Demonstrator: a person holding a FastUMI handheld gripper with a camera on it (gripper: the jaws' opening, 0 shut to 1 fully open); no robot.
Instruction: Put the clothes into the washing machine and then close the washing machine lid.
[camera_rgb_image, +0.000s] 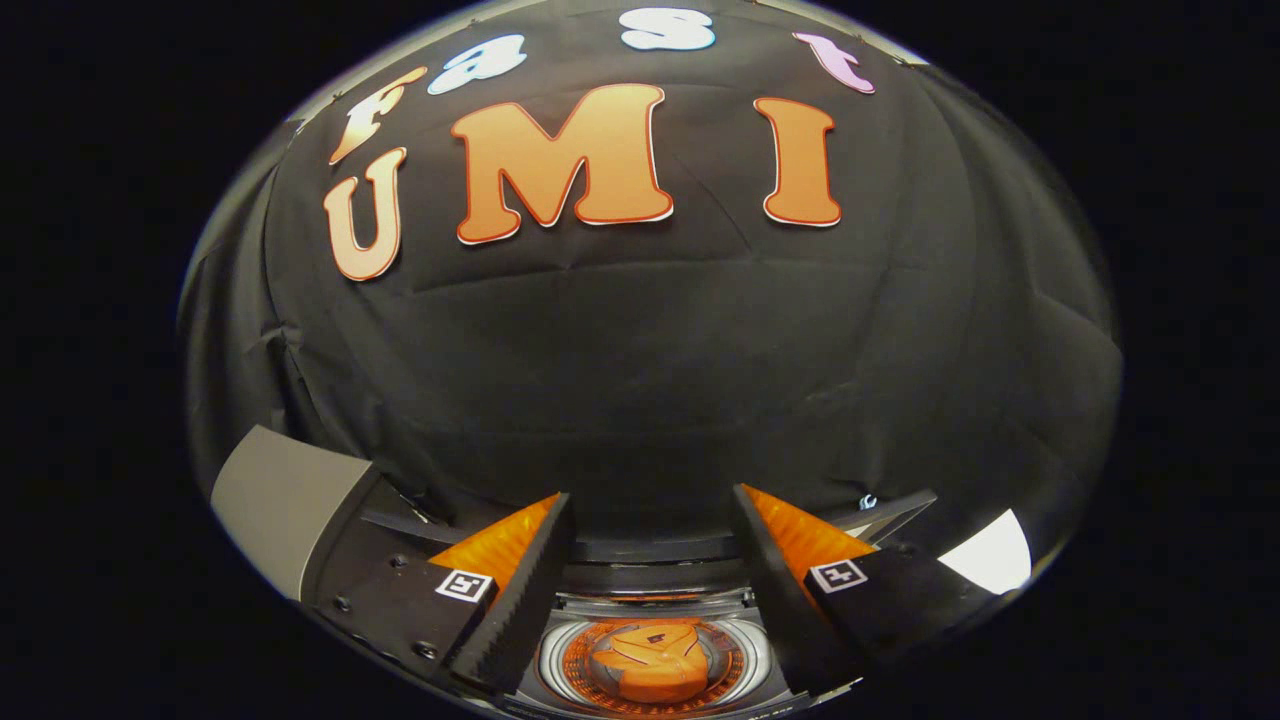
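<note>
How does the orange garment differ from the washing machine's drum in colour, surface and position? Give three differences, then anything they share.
1. Colour: the orange garment is plain orange; the drum has a pale silvery rim.
2. Surface: the garment looks soft and folded; the drum looks hard, smooth and round.
3. Position: the garment lies inside; the drum surrounds it.

Shared: both lie below, between the open gripper's fingers, untouched.

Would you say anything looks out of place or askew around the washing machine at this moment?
Nothing stands out. The orange garment lies bunched inside the round drum, below the open gripper, whose fingers hold nothing. The grey lid stands raised beside the fingers, so closing it remains to be done.
</note>
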